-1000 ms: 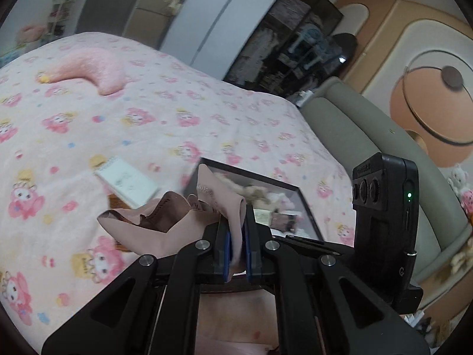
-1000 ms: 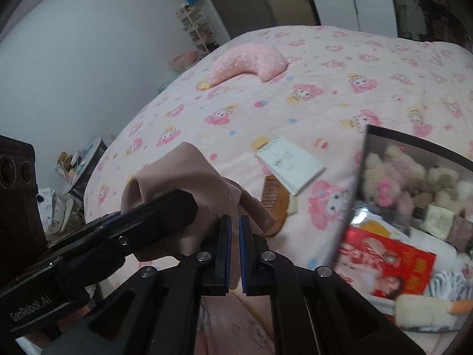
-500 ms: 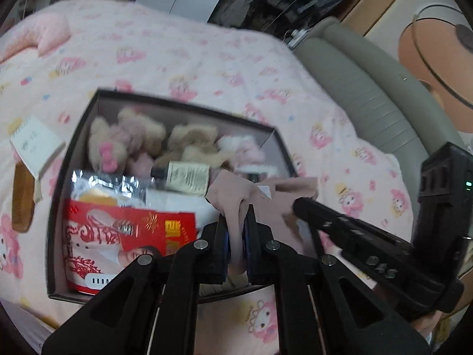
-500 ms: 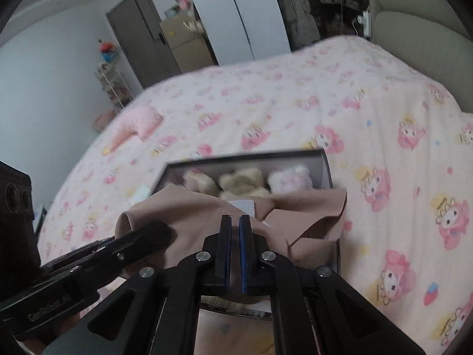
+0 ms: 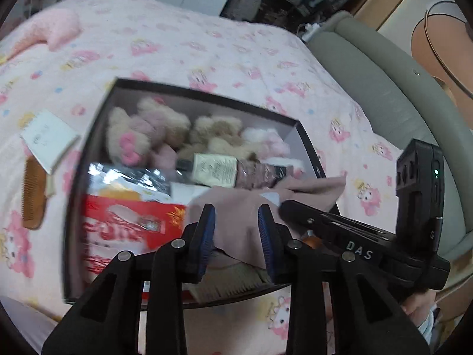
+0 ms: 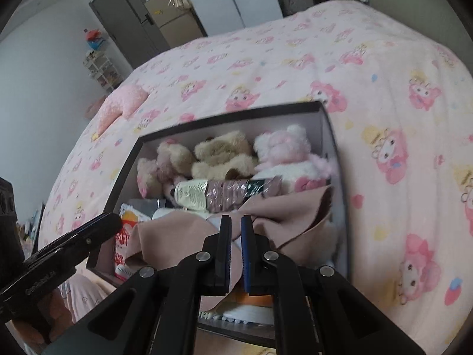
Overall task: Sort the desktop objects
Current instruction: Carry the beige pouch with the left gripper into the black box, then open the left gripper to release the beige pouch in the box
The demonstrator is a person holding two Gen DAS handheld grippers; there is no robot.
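Now, cloth (image 5: 236,224) between opening left claw (image 5: 236,227).

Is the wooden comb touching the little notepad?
Touching. The left wrist view shows the notepad lying over the top end of the wooden comb.

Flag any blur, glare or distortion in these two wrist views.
Left wrist: motion blur on the box contents, glare on the silver packet. Right wrist: sharper, soft blur on the box rim. Both: strong fisheye bending, dark corners.
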